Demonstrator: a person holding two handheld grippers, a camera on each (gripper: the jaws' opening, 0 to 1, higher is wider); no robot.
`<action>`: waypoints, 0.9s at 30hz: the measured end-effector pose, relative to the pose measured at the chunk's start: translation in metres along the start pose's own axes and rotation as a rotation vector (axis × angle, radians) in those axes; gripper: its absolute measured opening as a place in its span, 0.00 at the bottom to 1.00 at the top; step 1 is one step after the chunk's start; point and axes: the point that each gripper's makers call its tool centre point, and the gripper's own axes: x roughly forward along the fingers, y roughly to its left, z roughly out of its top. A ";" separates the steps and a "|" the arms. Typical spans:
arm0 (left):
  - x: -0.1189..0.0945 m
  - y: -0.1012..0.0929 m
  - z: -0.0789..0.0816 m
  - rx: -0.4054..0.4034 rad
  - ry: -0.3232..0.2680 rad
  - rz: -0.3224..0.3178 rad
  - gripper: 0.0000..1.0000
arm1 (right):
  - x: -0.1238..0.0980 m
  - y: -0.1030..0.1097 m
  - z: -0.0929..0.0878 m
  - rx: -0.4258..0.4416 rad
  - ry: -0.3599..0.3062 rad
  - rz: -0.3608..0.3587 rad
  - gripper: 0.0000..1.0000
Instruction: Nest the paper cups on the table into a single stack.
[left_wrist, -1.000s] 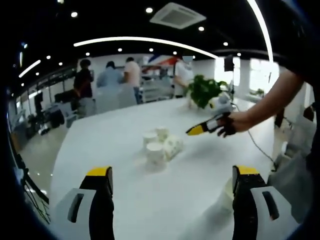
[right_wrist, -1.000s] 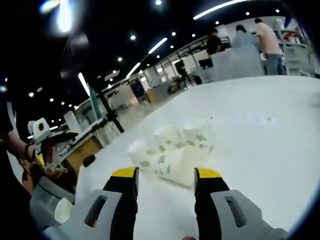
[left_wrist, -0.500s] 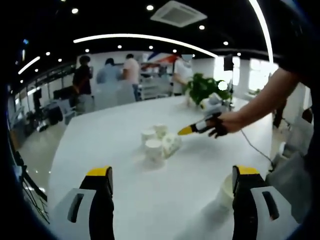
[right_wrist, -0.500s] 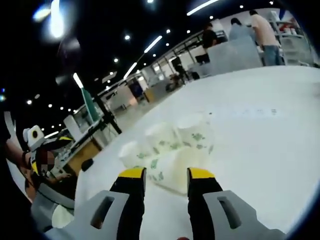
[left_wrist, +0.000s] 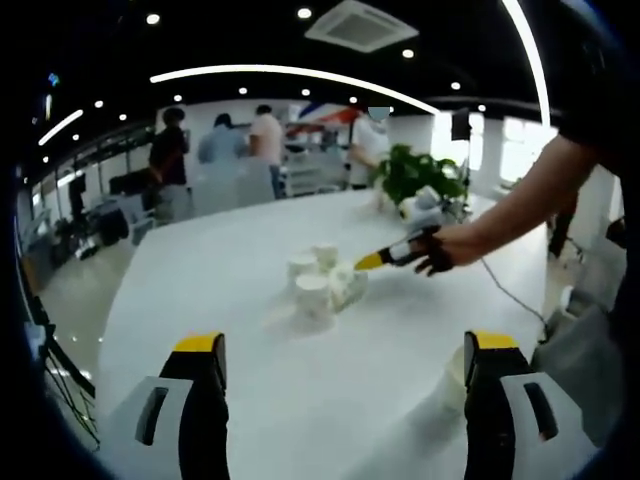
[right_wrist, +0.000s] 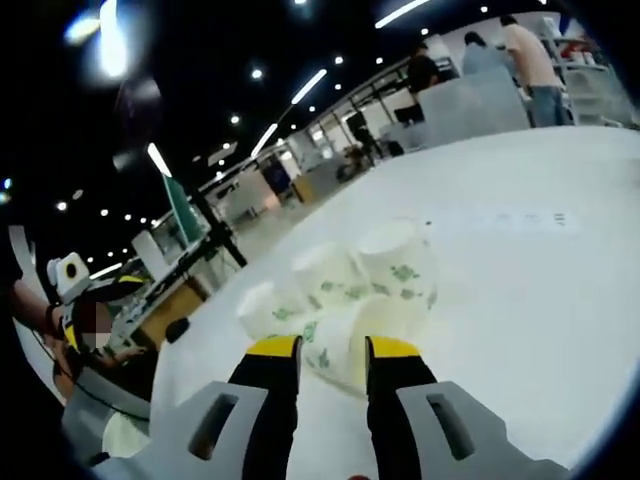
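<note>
A cluster of white paper cups (left_wrist: 325, 283) with green print sits mid-table. Three stand upright (right_wrist: 395, 265) and one cup lies on its side (right_wrist: 338, 345) at the front. My right gripper (right_wrist: 333, 350) has its yellow-tipped jaws drawn in close on either side of that lying cup. In the left gripper view the right gripper (left_wrist: 385, 258), held by a gloved hand, touches the cluster from the right. My left gripper (left_wrist: 345, 348) hangs back over the near table with its jaws wide open and nothing between them. Another white cup (left_wrist: 452, 375) stands beside its right jaw.
The white table (left_wrist: 230, 300) stretches far back, with its left edge falling away to the floor. A potted plant (left_wrist: 415, 178) stands at the far right end, and a cable (left_wrist: 512, 290) trails near it. Several people (left_wrist: 265, 140) stand behind the table.
My right gripper's jaws have narrowed steadily onto the lying cup. The left gripper stays open, its view almost unchanged.
</note>
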 end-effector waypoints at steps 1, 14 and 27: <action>0.000 0.000 -0.001 -0.001 0.002 0.001 1.00 | 0.000 0.000 0.000 -0.004 0.002 0.001 0.18; -0.001 0.000 -0.009 -0.013 0.012 0.005 1.00 | 0.000 0.008 -0.009 -0.017 0.021 0.039 0.06; 0.001 -0.004 -0.008 -0.016 0.011 -0.002 1.00 | -0.011 0.018 -0.006 -0.048 0.005 0.066 0.00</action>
